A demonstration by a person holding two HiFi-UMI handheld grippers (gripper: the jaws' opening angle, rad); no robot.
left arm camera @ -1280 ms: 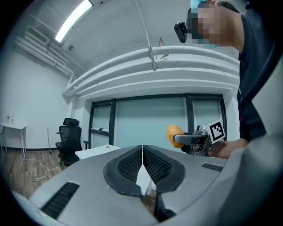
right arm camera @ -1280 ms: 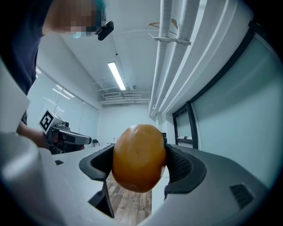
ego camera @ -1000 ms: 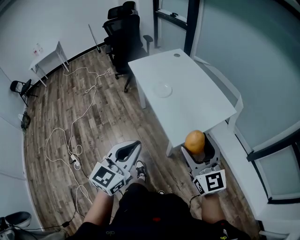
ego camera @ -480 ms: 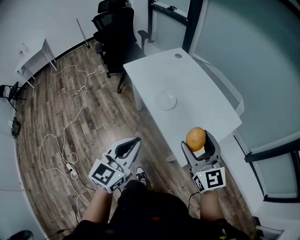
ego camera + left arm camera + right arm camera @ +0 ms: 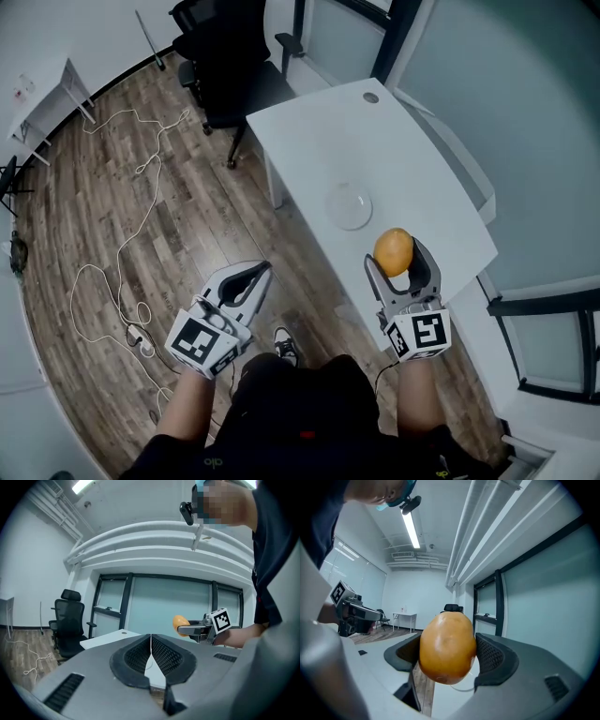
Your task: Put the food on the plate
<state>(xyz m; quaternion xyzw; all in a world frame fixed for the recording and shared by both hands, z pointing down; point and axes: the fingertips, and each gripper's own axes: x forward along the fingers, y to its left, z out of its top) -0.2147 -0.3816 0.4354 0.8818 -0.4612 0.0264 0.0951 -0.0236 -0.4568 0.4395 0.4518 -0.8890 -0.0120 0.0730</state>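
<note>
An orange-yellow fruit point(image 5: 394, 251) point(image 5: 446, 648) sits clamped between the jaws of my right gripper point(image 5: 397, 263) point(image 5: 449, 653), held in the air over the near edge of the white table point(image 5: 412, 178). The same fruit point(image 5: 180, 622) shows small in the left gripper view. A clear glass plate point(image 5: 349, 205) lies on the table, just beyond and left of the fruit. My left gripper point(image 5: 246, 281) point(image 5: 151, 654) is shut with nothing in it, its pads touching, above the wood floor to the left of the table.
A black office chair point(image 5: 225, 66) stands at the table's far left corner. White cables point(image 5: 131, 234) trail over the wood floor on the left. A small white desk point(image 5: 37, 94) stands by the far wall. Glass partitions point(image 5: 525, 141) run along the right.
The table and plate have come nearer and lower in the head view as the person moves forward. The right gripper with the fruit now hangs over the table's near edge.
</note>
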